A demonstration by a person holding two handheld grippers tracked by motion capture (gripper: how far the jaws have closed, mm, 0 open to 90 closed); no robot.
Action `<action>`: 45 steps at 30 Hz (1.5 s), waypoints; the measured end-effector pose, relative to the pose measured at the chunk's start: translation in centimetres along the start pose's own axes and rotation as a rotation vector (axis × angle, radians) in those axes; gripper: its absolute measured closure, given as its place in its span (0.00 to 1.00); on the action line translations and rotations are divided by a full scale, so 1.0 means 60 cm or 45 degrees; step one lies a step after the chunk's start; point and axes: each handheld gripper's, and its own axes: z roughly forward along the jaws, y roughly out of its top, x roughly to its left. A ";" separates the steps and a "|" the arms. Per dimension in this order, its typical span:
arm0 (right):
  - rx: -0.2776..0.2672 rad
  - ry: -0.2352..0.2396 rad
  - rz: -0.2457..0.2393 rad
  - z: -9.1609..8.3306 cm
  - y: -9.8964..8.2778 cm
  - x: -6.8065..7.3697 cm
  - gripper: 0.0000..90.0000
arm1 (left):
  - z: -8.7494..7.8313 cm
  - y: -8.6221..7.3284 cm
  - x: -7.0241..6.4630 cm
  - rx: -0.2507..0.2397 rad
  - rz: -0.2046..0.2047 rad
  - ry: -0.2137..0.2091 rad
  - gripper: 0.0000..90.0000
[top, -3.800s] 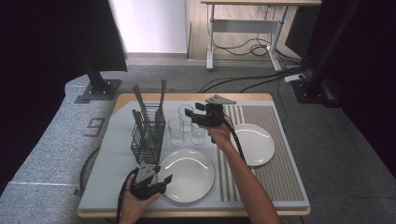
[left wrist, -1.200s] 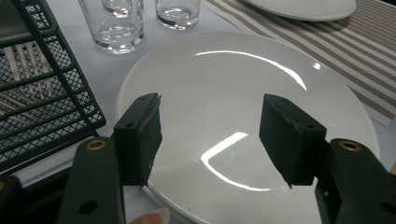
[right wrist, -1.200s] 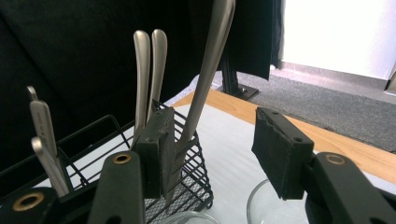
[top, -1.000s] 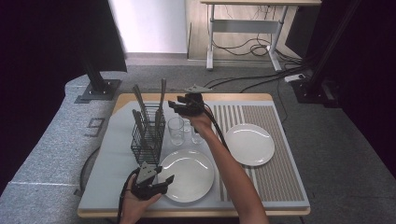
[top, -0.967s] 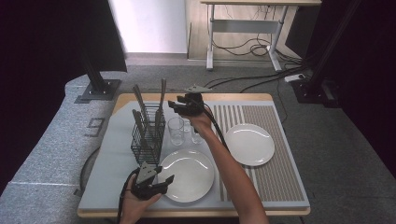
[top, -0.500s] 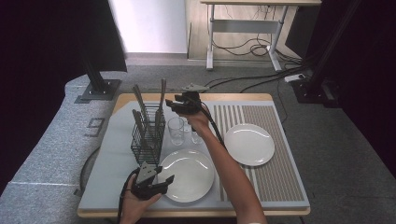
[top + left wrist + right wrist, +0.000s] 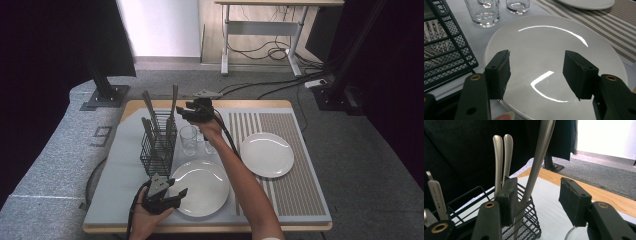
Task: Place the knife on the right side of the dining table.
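high view: the right gripper (image 7: pixel 186 112) has travelled from above the glasses (image 7: pixel 189 140) toward the far left of the table (image 7: pixel 125 172), and now sits level with the tall handle (image 7: pixel 173 100) rising from the wire cutlery basket (image 7: pixel 157 145) — a reach for that utensil looks under way. the left gripper (image 7: pixel 172 194) stays at the near edge, by the rim of the near plate (image 7: pixel 200 186).

left gripper view: its jaws stand apart over the plate (image 7: pixel 554 65), holding nothing. a fingertip peeps in at the bottom edge; the basket (image 7: pixel 446 50) is cut off at left.

right gripper view: jaws parted and empty, the tall handle (image 7: pixel 536 165) standing between them, close against the left pad; whether it touches is hard to tell. the handle's top runs out of frame, and mesh (image 7: pixel 526 220) hides whether it is fork, knife or spoon.
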 end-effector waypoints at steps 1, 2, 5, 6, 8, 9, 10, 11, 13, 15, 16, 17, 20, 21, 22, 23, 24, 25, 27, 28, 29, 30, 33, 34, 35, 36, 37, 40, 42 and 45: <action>0.000 0.001 0.000 0.001 0.000 0.000 0.54 | 0.000 0.000 0.000 0.000 0.002 0.001 0.43; 0.002 0.001 0.002 0.003 -0.001 0.000 0.54 | 0.000 0.000 0.000 0.000 0.002 0.002 0.43; 0.007 0.000 0.004 0.007 -0.002 0.001 0.54 | 0.000 0.000 -0.001 -0.001 0.003 0.001 0.43; 0.008 0.001 0.005 0.008 -0.002 0.001 0.54 | 0.000 0.000 -0.001 -0.001 0.002 0.001 0.43; 0.008 0.003 0.007 0.010 -0.001 0.001 0.54 | -0.001 0.000 0.000 -0.002 0.003 0.001 0.43; 0.008 0.004 0.008 0.011 0.000 0.002 0.54 | -0.001 0.000 0.000 0.000 0.003 0.001 0.43; 0.010 0.004 0.006 0.012 0.001 0.002 0.54 | -0.001 0.000 0.000 -0.001 0.002 0.001 0.43; 0.010 0.003 0.005 0.014 0.002 0.002 0.54 | 0.000 0.000 0.000 0.001 0.002 0.001 0.43; 0.015 -0.001 0.004 0.017 0.005 0.002 0.54 | 0.000 0.000 0.001 0.001 0.002 0.000 0.43; 0.016 -0.002 0.003 0.019 0.006 0.003 0.54 | -0.001 0.000 0.001 0.001 0.002 -0.001 0.43; 0.016 -0.003 0.001 0.020 0.007 0.003 0.54 | -0.001 0.000 0.001 0.000 0.002 -0.001 0.43; 0.021 -0.002 -0.002 0.021 0.008 0.003 0.54 | -0.001 0.000 0.001 0.000 0.002 -0.001 0.43; 0.018 -0.005 -0.002 0.025 0.010 0.004 0.55 | -0.002 0.000 0.001 -0.004 -0.001 0.000 0.43; 0.020 -0.006 -0.002 0.027 0.011 0.004 0.55 | -0.003 0.000 0.002 -0.004 0.000 0.004 0.43; 0.019 -0.006 -0.001 0.028 0.011 0.003 0.55 | -0.003 0.000 0.002 -0.002 0.002 0.010 0.43; 0.023 -0.006 0.001 0.030 0.012 0.003 0.55 | -0.004 0.000 0.002 -0.001 0.003 0.013 0.43; 0.026 -0.009 0.001 0.032 0.012 0.003 0.55 | -0.004 0.000 0.003 -0.002 0.002 0.013 0.43; 0.027 -0.010 -0.003 0.034 0.013 0.002 0.55 | -0.004 0.000 0.003 -0.001 0.000 0.013 0.43; 0.029 -0.011 0.002 0.038 0.015 0.001 0.55 | -0.005 0.000 0.004 -0.001 -0.001 0.015 0.43; 0.032 -0.012 0.000 0.040 0.015 0.000 0.55 | -0.005 0.000 0.004 -0.001 0.002 0.020 0.43; 0.035 -0.013 0.002 0.044 0.016 0.000 0.55 | -0.005 0.000 0.004 0.000 0.003 0.025 0.43; 0.038 -0.013 0.003 0.045 0.016 0.000 0.55 | -0.006 0.000 0.005 0.001 0.002 0.025 0.43; 0.042 -0.013 0.005 0.051 0.017 -0.003 0.55 | -0.008 0.001 0.006 -0.001 0.002 0.026 0.43; 0.040 -0.015 0.006 0.052 0.018 -0.004 0.55 | -0.009 0.002 0.006 -0.001 0.002 0.024 0.43; 0.041 -0.015 0.008 0.053 0.019 -0.005 0.56 | -0.009 0.002 0.006 -0.001 0.003 0.024 0.43; 0.044 -0.016 0.013 0.055 0.020 -0.006 0.56 | -0.010 0.002 0.007 0.000 0.005 0.028 0.43; 0.041 -0.015 0.018 0.057 0.020 -0.007 0.56 | -0.010 0.002 0.007 0.004 0.008 0.033 0.43; 0.042 -0.005 0.026 0.062 0.024 -0.008 0.57 | -0.010 0.001 0.010 0.007 0.003 0.032 0.43; 0.049 -0.003 0.022 0.068 0.027 -0.006 0.58 | -0.010 0.001 0.011 0.005 0.001 0.029 0.43; 0.046 0.000 0.014 0.077 0.029 -0.003 0.58 | -0.011 0.001 0.012 0.003 0.001 0.026 0.43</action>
